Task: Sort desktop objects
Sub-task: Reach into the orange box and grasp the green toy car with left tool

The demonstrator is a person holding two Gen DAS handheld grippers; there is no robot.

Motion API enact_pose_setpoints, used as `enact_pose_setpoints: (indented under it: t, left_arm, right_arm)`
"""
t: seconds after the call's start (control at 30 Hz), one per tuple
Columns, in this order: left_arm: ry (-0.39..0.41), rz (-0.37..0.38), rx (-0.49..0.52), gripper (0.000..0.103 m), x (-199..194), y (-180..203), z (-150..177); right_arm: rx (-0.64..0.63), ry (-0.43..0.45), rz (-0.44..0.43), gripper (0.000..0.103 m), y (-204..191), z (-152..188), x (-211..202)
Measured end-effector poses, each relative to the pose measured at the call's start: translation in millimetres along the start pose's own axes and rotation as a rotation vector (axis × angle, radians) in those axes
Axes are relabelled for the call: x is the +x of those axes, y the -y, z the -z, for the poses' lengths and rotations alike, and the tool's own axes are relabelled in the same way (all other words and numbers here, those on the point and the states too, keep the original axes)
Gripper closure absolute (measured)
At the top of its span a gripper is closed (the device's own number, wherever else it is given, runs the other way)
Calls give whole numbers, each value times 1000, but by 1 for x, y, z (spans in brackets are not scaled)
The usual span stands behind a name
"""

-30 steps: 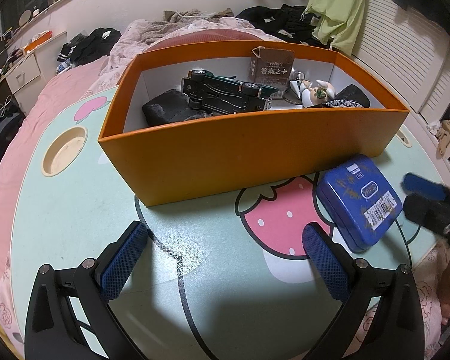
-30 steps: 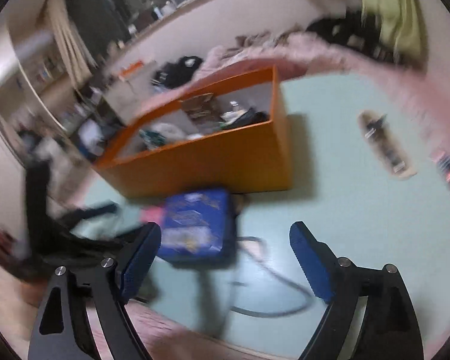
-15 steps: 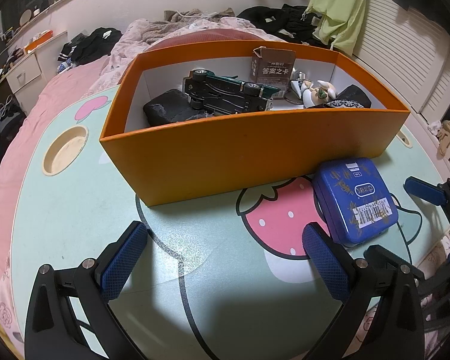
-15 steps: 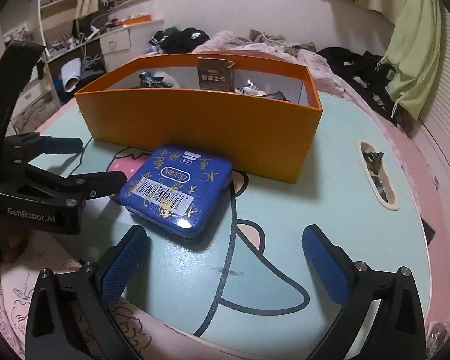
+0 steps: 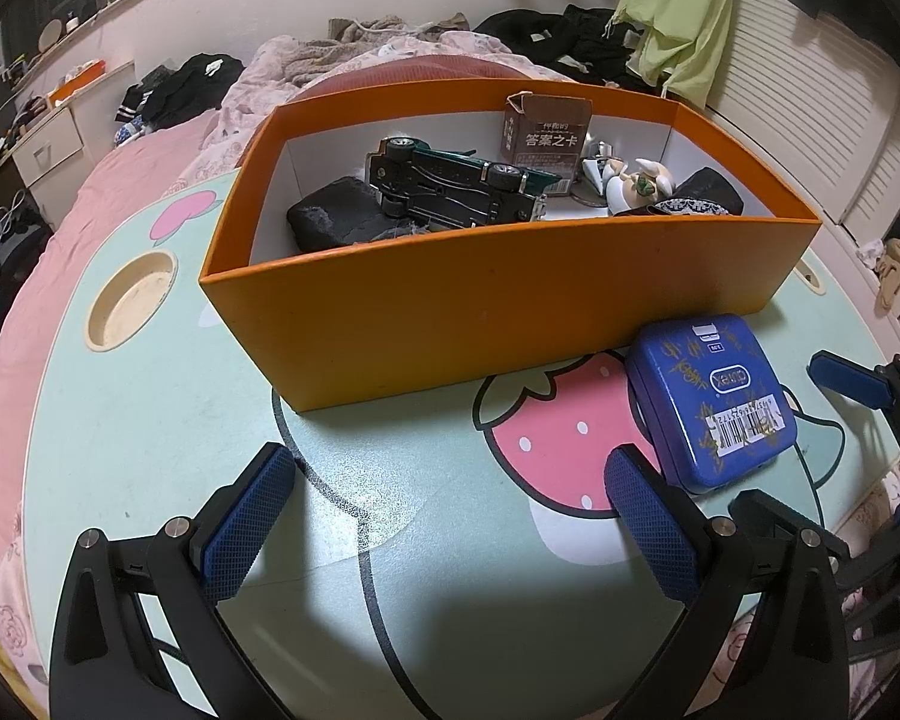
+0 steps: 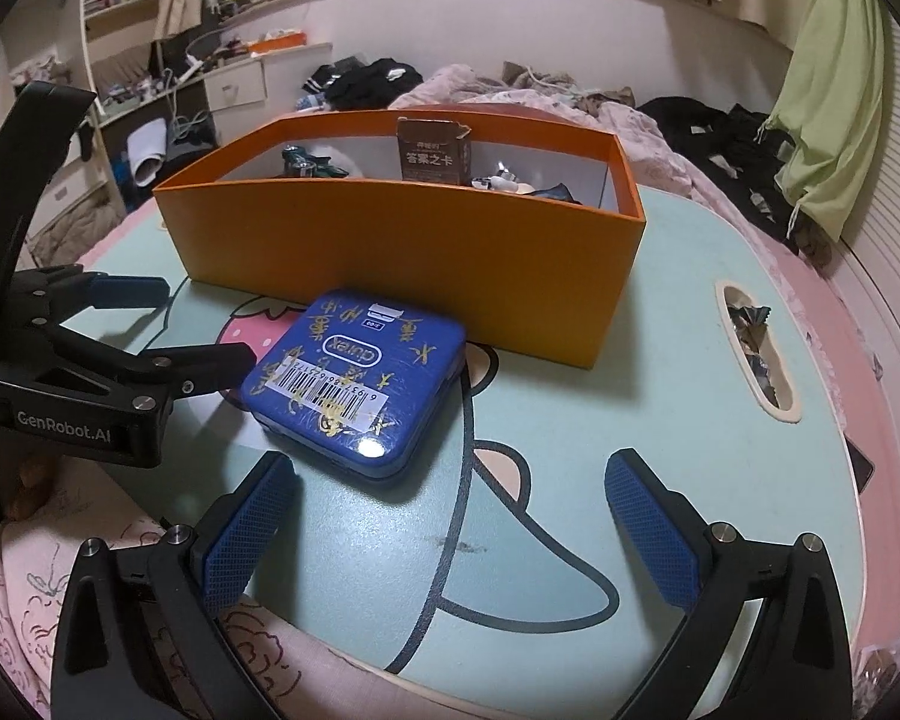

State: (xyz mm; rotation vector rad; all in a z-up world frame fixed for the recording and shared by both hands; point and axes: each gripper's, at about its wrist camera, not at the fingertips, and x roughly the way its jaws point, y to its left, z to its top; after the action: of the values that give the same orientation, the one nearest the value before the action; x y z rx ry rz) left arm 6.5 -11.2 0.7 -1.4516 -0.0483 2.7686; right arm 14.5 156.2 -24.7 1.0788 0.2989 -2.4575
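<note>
A blue tin [image 5: 711,399] with gold writing and a barcode lies flat on the mint table, just in front of the orange box [image 5: 510,300]. It also shows in the right wrist view [image 6: 354,384], with the orange box [image 6: 402,252] behind it. The box holds a green toy car [image 5: 456,183], a brown card box [image 5: 543,132], a small figurine [image 5: 630,183] and dark items. My left gripper [image 5: 450,525] is open and empty, left of the tin. My right gripper [image 6: 450,531] is open and empty, just short of the tin.
The table [image 5: 150,438] has a round cup recess [image 5: 131,307] at the left and an oval slot [image 6: 756,342] with scraps at the right. A bed with clothes lies behind. The table's near edge meets pink fabric [image 6: 48,576].
My right gripper has swung in from a blurred pose and settled facing the tin, then edged closer. The left gripper has barely moved. The tin and box stay put.
</note>
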Motion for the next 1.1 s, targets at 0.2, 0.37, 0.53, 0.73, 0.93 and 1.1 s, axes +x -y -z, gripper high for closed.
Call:
enact_pose_setpoints:
  t: [0.2,0.37,0.53,0.73,0.93,1.1]
  left_arm:
    - [-2,-1,0,0,0,0,1]
    - [-6,-29,-32,0,-3,-5,4]
    - [106,24,-54,1,-35,-16,7]
    - [175,79,-34,23,-62,-20,-17]
    - [128,112,73,25,-45,-4,-67]
    - [22,88,130,25,-6,1,-104]
  right_arm:
    - [0,0,0,0,0,0,0]
    - [0,0,0,0,0,0,0]
    - [0,1,0,0,0,1,1]
    - [0,1,0,0,-1,1,1]
    - [0,2,0,0,0,1,1]
    - [0,2,0,0,-1,1,1]
